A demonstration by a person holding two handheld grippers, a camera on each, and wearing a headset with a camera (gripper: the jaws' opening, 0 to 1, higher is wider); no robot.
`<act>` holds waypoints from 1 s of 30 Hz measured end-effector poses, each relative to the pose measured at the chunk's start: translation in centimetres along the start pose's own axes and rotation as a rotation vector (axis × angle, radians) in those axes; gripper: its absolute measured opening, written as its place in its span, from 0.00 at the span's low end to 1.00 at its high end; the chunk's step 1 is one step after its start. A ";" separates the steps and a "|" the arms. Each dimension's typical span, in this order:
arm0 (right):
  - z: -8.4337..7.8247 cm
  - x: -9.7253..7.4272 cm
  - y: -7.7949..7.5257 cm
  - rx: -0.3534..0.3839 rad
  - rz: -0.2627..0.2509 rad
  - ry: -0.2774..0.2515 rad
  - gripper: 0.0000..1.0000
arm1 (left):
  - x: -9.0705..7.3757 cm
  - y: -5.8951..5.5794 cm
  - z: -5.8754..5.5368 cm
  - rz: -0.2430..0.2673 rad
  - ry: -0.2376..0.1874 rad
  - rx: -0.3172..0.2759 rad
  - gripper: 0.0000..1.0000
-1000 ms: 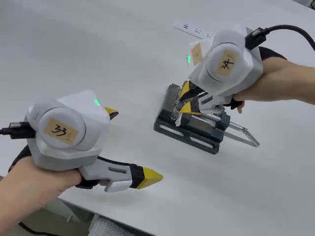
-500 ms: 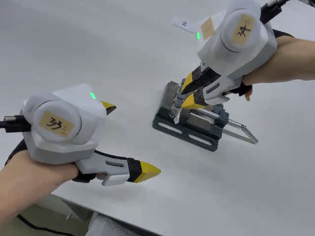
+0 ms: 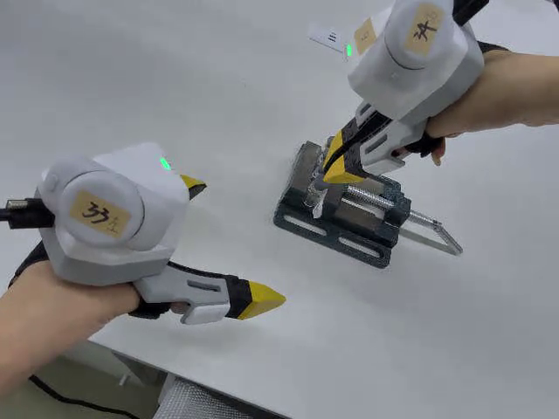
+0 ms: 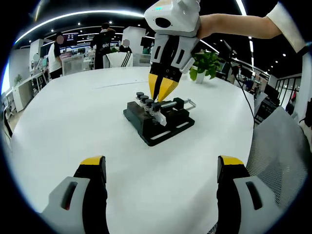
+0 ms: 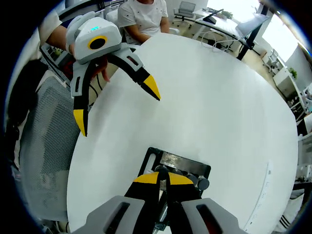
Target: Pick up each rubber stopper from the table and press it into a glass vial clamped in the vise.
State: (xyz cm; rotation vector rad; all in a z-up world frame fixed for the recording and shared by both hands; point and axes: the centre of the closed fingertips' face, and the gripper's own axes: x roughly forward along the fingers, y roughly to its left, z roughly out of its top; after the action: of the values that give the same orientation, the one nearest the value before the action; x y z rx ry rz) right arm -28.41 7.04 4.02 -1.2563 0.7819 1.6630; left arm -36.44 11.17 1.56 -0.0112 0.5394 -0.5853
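Over the vise (image 3: 362,229) on the white table (image 3: 175,87), my R gripper (image 3: 332,173) hung w/ jaws together, tips just above the row of glass vials (image 4: 148,101) clamped there, dark stoppers (image 4: 140,95) on top. L gripper (image 3: 231,243) hovered well apart near the table edge, jaws wide.

Vials (image 4: 147,103) in vise (image 3: 336,234) on table (image 3: 175,87)

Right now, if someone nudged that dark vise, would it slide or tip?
Tipping seems unlikely: the vise has a wide, low base flat on the table. It looks like solid metal, so probably heavy. The smooth white table might let it slide if pushed hard.
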 end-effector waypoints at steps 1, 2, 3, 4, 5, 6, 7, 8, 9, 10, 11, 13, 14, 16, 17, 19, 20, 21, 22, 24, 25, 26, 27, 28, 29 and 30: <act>0.0 0.1 -0.1 0.002 0.002 0.000 0.00 | 0.0 -0.1 -0.1 -0.001 0.002 0.000 0.94; -0.1 0.1 -0.1 0.003 0.004 0.000 0.00 | 0.1 0.0 -0.1 -0.001 0.002 -0.001 0.94; -0.1 0.2 0.0 0.005 0.007 0.001 0.00 | 0.1 0.0 -0.1 -0.002 0.003 -0.002 0.94; -0.1 0.2 0.1 0.005 0.008 0.002 0.00 | 0.1 -0.1 -0.2 -0.003 0.004 -0.003 0.94; -0.1 0.2 0.1 0.004 0.009 0.002 0.00 | 0.1 -0.1 -0.1 -0.005 0.005 -0.002 0.94; -0.1 0.3 0.0 0.005 0.009 0.002 0.00 | 0.1 -0.1 -0.2 -0.005 0.006 -0.001 0.94; -0.2 0.4 0.0 0.006 0.012 0.003 0.00 | 0.1 -0.1 -0.2 -0.006 0.007 -0.002 0.94; -0.2 0.4 0.0 0.007 0.013 0.005 0.00 | 0.2 -0.1 -0.1 -0.007 0.006 -0.002 0.94; -0.2 0.5 0.0 0.004 0.015 0.007 0.00 | 0.2 -0.1 -0.1 -0.006 0.006 -0.002 0.94; -0.3 0.6 0.0 0.004 0.016 0.008 0.00 | 0.2 -0.1 -0.1 -0.007 0.006 -0.001 0.94; -0.3 0.6 0.1 0.003 0.017 0.011 0.00 | 0.2 -0.1 -0.1 -0.008 0.007 -0.001 0.93; -0.3 0.6 0.2 0.002 0.022 0.011 0.00 | 0.2 -0.1 -0.1 -0.008 0.008 0.002 0.93; -0.4 0.7 0.2 0.002 0.023 0.012 0.00 | 0.2 -0.1 -0.1 -0.008 0.009 0.002 0.93; -0.4 0.7 0.2 0.000 0.026 0.016 0.00 | 0.2 -0.1 -0.1 -0.009 0.012 0.005 0.93; -0.5 0.7 0.3 0.001 0.027 0.017 0.00 | 0.2 -0.1 0.0 -0.010 0.013 0.006 0.94; -0.5 0.7 0.2 -0.001 0.030 0.023 0.00 | 0.2 -0.1 0.1 -0.013 0.016 0.011 0.93; -0.5 0.8 0.2 0.006 0.029 0.026 0.00 | 0.3 -0.1 0.2 -0.013 0.017 0.014 0.94; -0.5 0.7 0.4 0.005 0.027 0.030 0.00 | 0.3 -0.1 0.3 -0.013 0.018 0.018 0.94; -0.5 0.7 0.4 -0.007 0.024 0.032 0.00 | 0.3 -0.1 0.3 -0.014 0.019 0.020 0.94; -0.5 0.7 0.7 0.002 0.021 0.035 0.00 | 0.3 0.0 0.5 -0.012 0.018 0.025 0.94; -0.5 0.7 0.6 0.004 0.022 0.034 0.00 | 0.4 0.1 0.6 -0.012 0.019 0.026 0.94; -0.5 0.7 0.6 0.015 0.024 0.033 0.00 | 0.4 0.1 0.7 -0.012 0.018 0.027 0.93; -0.5 0.7 0.6 0.020 0.029 0.030 0.00 | 0.4 0.1 0.9 -0.010 0.018 0.029 0.93; -0.5 0.8 0.7 0.031 0.034 0.026 0.00 | 0.4 0.2 1.0 -0.009 0.018 0.030 0.93; -0.4 0.7 0.8 0.040 0.042 0.025 0.00 | 0.4 0.4 1.1 -0.006 0.018 0.031 0.93; -0.4 0.8 0.8 0.050 0.045 0.023 0.00 | 0.4 0.5 1.1 -0.004 0.017 0.031 0.93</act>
State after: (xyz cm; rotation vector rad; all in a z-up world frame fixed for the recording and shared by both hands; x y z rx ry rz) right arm -29.11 6.59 3.17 -1.2333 0.8666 1.6564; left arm -35.36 11.24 2.24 0.0218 0.5472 -0.5976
